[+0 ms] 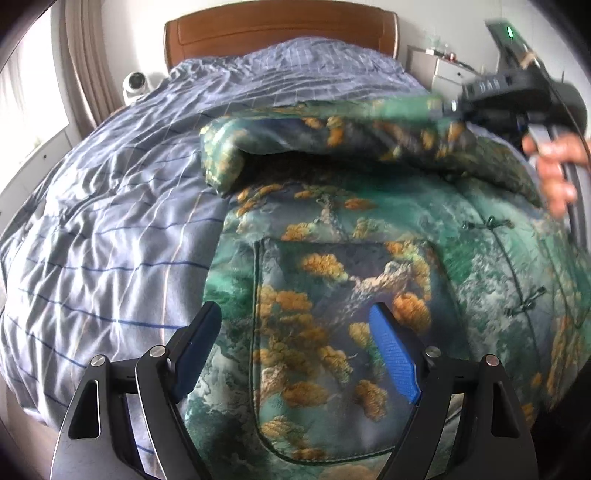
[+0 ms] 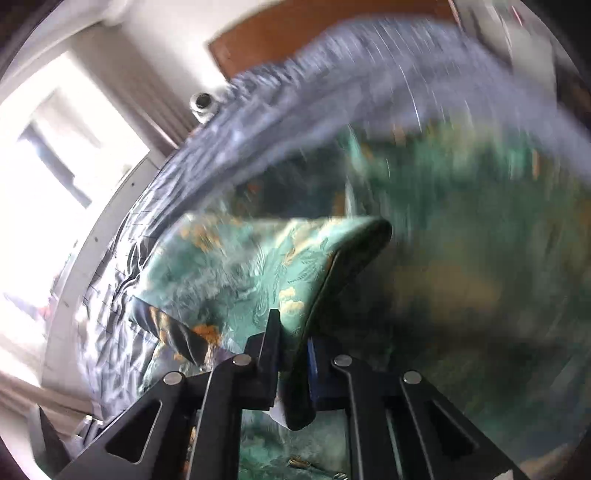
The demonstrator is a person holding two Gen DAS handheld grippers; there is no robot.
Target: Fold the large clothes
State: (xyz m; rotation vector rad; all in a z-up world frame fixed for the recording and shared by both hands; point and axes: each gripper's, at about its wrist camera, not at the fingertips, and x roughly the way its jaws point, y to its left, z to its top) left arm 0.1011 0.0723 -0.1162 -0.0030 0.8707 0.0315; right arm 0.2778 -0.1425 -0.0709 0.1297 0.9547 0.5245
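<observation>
A large green jacket (image 1: pixel 354 266) with orange and grey landscape print lies on the bed, its patch pocket (image 1: pixel 332 332) facing me. My left gripper (image 1: pixel 295 350) is open and empty, hovering just above the pocket. My right gripper (image 2: pixel 295 354) is shut on the jacket's sleeve (image 2: pixel 280 258) near its edge. In the left wrist view the right gripper (image 1: pixel 443 105) holds that sleeve (image 1: pixel 332 136) lifted across the upper body of the jacket, the cuff end drooping at the left. The right wrist view is blurred by motion.
The bed is covered by a blue-grey striped duvet (image 1: pixel 122 206) with a wooden headboard (image 1: pixel 280 33) behind. A white dome camera (image 1: pixel 137 86) sits beside the bed at left. A window and curtains (image 2: pixel 74 155) are at left. A white nightstand (image 1: pixel 447 70) stands at right.
</observation>
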